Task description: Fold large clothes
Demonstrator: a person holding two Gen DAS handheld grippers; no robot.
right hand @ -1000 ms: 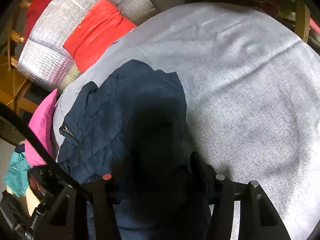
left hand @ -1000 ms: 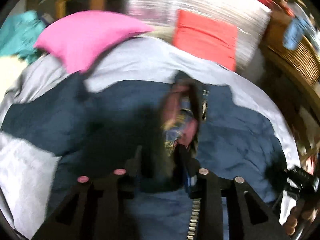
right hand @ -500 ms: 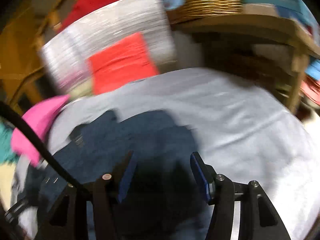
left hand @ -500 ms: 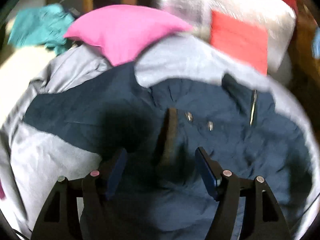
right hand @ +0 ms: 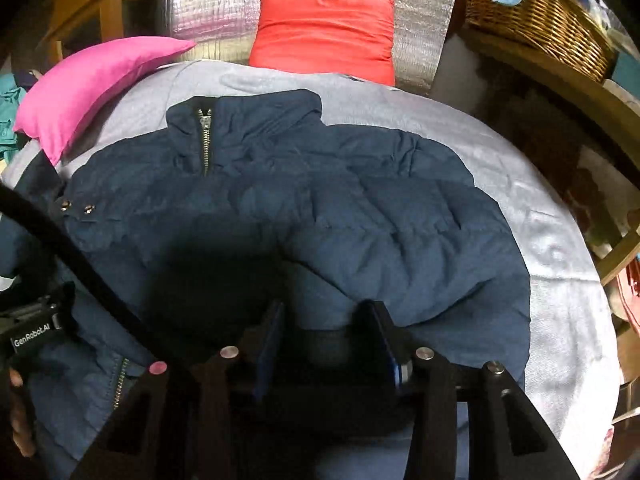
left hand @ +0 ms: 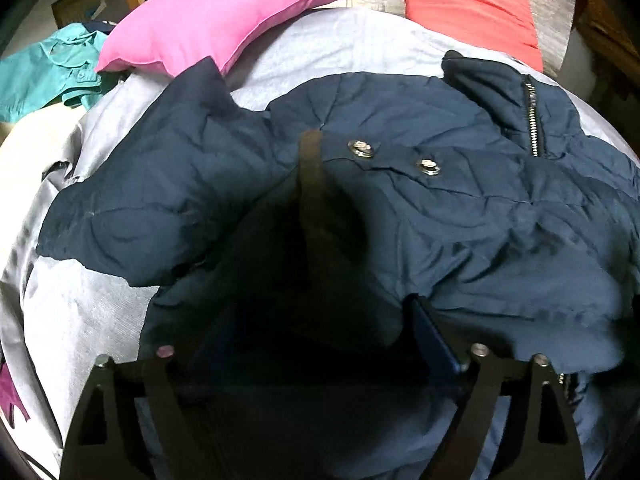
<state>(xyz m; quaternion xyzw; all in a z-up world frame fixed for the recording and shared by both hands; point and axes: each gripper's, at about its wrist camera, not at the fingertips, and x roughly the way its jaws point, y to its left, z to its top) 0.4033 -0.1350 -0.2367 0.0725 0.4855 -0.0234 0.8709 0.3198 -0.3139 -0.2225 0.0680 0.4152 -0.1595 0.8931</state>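
A navy puffer jacket (left hand: 460, 216) lies spread front-up on the grey bed sheet (left hand: 80, 312), its zip collar (right hand: 206, 136) toward the pillows. My left gripper (left hand: 324, 324) hangs low over the jacket's middle. Its jaws are opening wide, and fabric lies under them without being pinched. My right gripper (right hand: 326, 324) is at the near hem, with the sleeve end (right hand: 324, 344) bunched between its closing jaws and touching both pads. The left tool's casing (right hand: 32, 320) and a hand show at the left edge of the right wrist view.
A pink pillow (left hand: 216, 28) and a red cushion (right hand: 324, 36) lean on a silver quilted mat (right hand: 208, 4) at the bed's head. A teal garment (left hand: 44, 72) lies at the left. A wicker basket (right hand: 536, 20) sits on wooden shelving at the right. A black cable (right hand: 80, 264) crosses the jacket.
The left gripper let go of the jacket's front edge, opened wide and sank toward the fabric. The right gripper swept across and rolled, and its jaws narrowed. The jacket now lies flatter.
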